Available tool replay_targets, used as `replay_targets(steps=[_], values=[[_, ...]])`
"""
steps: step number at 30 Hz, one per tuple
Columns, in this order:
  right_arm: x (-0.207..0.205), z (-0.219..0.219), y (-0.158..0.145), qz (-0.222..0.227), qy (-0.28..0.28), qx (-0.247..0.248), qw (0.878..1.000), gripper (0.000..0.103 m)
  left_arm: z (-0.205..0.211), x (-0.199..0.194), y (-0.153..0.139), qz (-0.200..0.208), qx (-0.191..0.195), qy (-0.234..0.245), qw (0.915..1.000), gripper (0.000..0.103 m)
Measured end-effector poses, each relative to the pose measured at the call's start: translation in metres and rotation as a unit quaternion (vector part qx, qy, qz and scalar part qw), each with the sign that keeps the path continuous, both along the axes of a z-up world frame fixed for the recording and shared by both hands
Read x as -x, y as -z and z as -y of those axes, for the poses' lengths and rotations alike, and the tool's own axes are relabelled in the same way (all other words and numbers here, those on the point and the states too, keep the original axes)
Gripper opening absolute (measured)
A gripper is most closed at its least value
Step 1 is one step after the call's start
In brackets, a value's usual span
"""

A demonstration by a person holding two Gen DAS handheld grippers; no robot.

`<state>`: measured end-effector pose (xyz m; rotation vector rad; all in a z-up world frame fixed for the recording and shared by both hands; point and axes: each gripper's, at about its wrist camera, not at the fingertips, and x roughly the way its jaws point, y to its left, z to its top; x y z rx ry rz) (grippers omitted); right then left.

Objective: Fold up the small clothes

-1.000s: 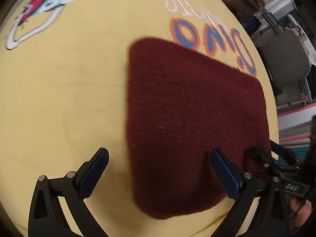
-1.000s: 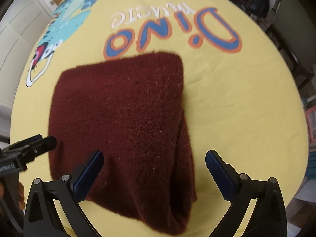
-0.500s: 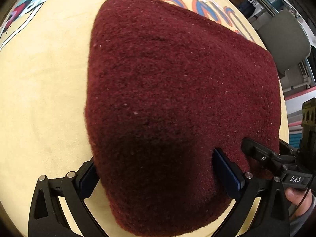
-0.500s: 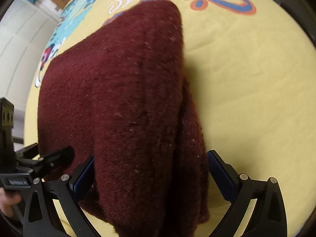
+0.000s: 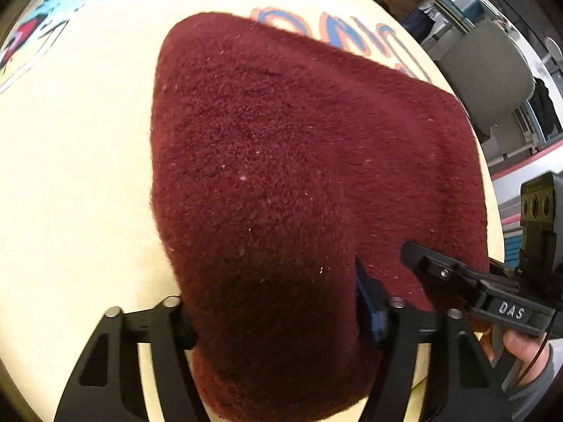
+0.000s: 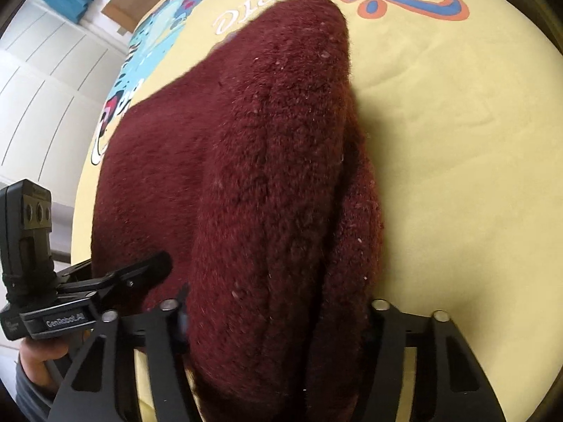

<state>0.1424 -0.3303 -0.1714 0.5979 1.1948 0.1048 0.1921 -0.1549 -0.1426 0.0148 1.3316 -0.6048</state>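
A folded dark red fleece garment (image 5: 281,176) lies on a yellow printed cloth (image 5: 70,158) over the table. My left gripper (image 5: 274,313) is closed in on the garment's near edge, with the fabric bunched between its fingers. My right gripper (image 6: 278,316) grips the same near edge further right, where the thick fold (image 6: 267,193) rises between its fingers. Each gripper shows in the other's view, the right one at the lower right of the left wrist view (image 5: 475,288) and the left one at the lower left of the right wrist view (image 6: 98,288). The fingertips are hidden by fabric.
The yellow cloth carries a "Dino" print (image 6: 404,3) and a cartoon dinosaur (image 6: 147,52). A grey chair (image 5: 489,70) and shelves stand beyond the table's right edge. White cabinet doors (image 6: 35,88) are at the left.
Both grippers came down onto the garment's near edge and closed on it. The near edge now bulges up between the fingers.
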Motion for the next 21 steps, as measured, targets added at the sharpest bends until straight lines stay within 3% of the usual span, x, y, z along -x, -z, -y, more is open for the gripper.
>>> replay_targets(steps=[4,9,12,21], values=[[0.0,-0.003,-0.013,-0.013,0.024,0.01,1.0,0.047,-0.008,0.003,-0.014,0.014,0.009,0.006,0.9998,0.049],[-0.008,-0.016,-0.038,-0.008,0.012,0.036,0.999,0.046,-0.033,0.001,-0.037,0.019,0.034,0.01,0.9992,0.046],[-0.011,-0.02,-0.052,0.001,0.008,0.033,0.999,0.045,-0.045,0.006,-0.054,0.044,0.03,0.015,0.9985,0.046],[-0.028,-0.084,-0.072,0.035,-0.038,0.039,0.998,0.045,-0.141,0.022,-0.075,0.08,0.029,-0.026,0.9961,0.046]])
